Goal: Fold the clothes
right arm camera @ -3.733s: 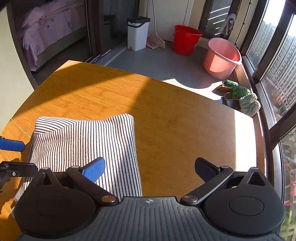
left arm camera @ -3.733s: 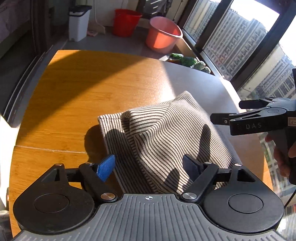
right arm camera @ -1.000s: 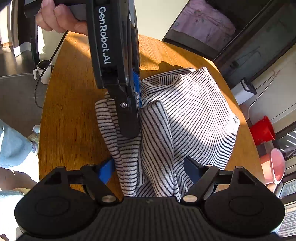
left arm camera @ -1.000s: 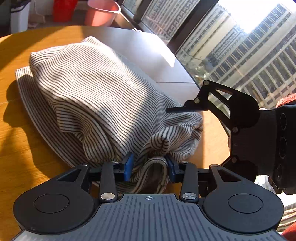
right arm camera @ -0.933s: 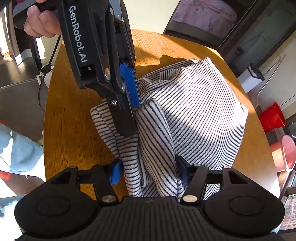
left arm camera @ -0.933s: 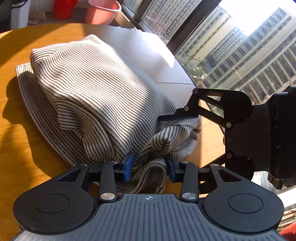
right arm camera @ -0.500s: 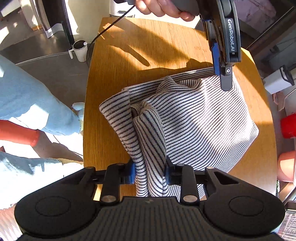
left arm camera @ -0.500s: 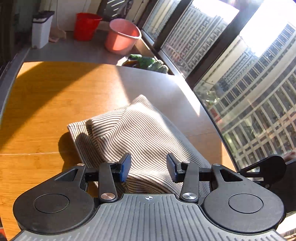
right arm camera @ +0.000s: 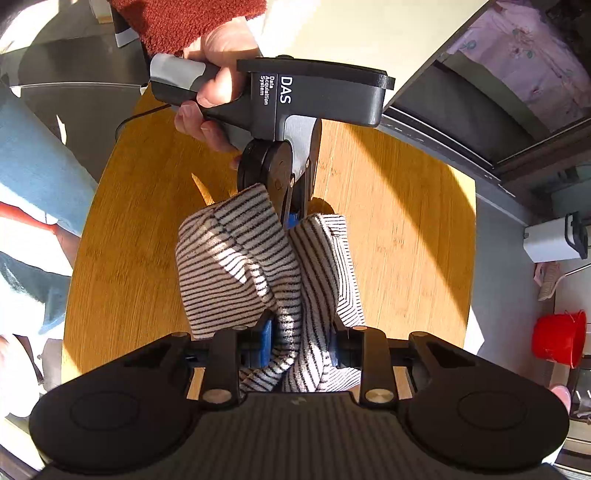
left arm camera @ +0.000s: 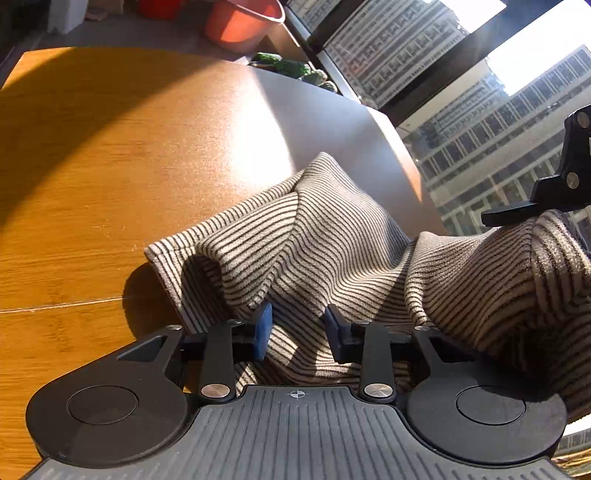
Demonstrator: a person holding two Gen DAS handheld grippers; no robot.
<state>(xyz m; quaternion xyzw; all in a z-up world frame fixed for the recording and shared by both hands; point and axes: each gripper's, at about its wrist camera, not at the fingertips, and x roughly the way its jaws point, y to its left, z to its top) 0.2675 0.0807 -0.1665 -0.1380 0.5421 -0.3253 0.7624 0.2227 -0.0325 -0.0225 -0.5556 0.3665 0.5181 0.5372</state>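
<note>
Two grippers hold one striped garment (left arm camera: 332, 243) above a round wooden table (left arm camera: 110, 177). From the left wrist camera, the left gripper (left arm camera: 297, 328) has its blue-padded jaws narrowed onto a fold of the cloth, which passes between them and bunches against the pads. Beyond the grip, part of the garment lies on the table in a peaked, creased heap, while another part rises to the right, where the black finger of the right gripper (left arm camera: 517, 214) meets the fabric near the edge of the view. From the right wrist camera, the right gripper (right arm camera: 301, 341) has its jaws drawn in on a gathered bunch of the same cloth, the stripes pinched between the blue pad and the opposite pad. Ahead of it the fabric stretches up to the left gripper's tips, which clamp the far end; a hand (right arm camera: 214, 74) in a red sleeve (right arm camera: 184, 18) grasps that tool's handle. A pink bucket (left arm camera: 240, 18) and green slippers (left arm camera: 291, 70) sit by the window past the table, and a red bucket (right arm camera: 559, 338) stands on the floor.
</note>
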